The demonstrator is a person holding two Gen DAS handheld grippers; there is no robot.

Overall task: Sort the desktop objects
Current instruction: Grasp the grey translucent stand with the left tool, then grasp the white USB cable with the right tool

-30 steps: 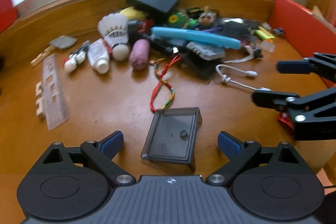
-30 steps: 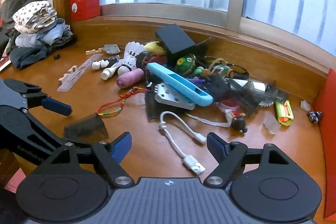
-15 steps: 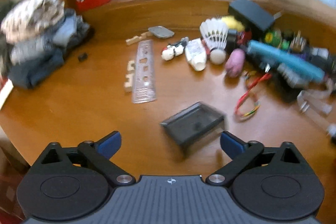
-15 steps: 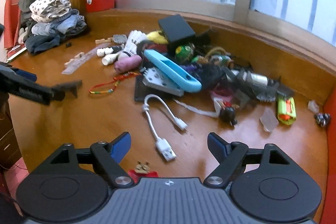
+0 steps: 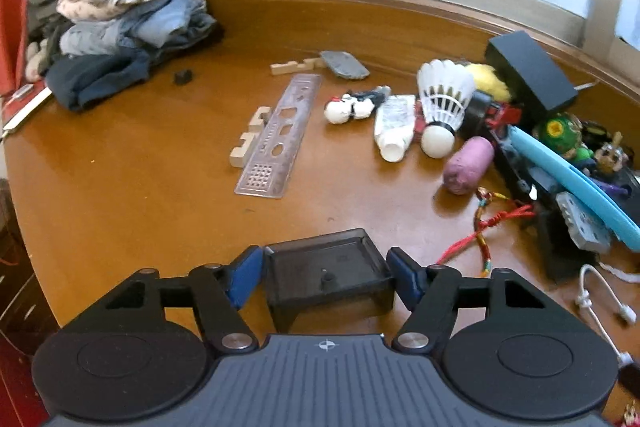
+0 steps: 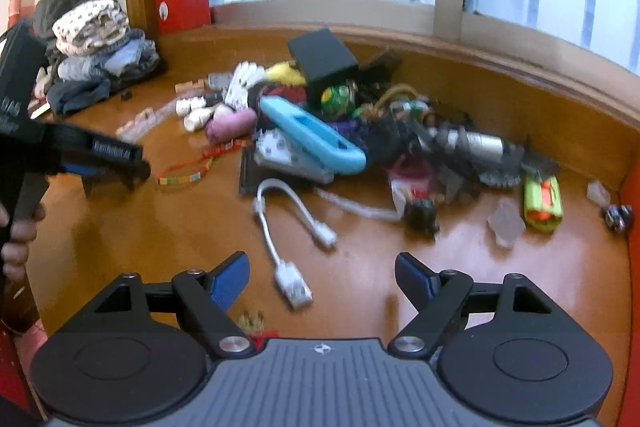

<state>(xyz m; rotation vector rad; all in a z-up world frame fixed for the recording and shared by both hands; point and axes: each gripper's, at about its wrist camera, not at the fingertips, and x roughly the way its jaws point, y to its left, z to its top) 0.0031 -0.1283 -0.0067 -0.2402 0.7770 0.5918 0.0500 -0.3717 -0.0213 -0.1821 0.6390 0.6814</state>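
Left gripper (image 5: 326, 277) has its jaws pressed on both sides of the smoky plastic tray (image 5: 328, 269), near the tabletop's (image 5: 140, 187) front edge; folded clothes (image 5: 116, 15) sit at the back left corner.

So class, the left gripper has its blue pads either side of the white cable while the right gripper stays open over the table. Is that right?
Not quite. In the left wrist view the left gripper has its blue pads either side of the smoky grey plastic tray, not the white cable. That cable lies on the table ahead of the right gripper, which is open.
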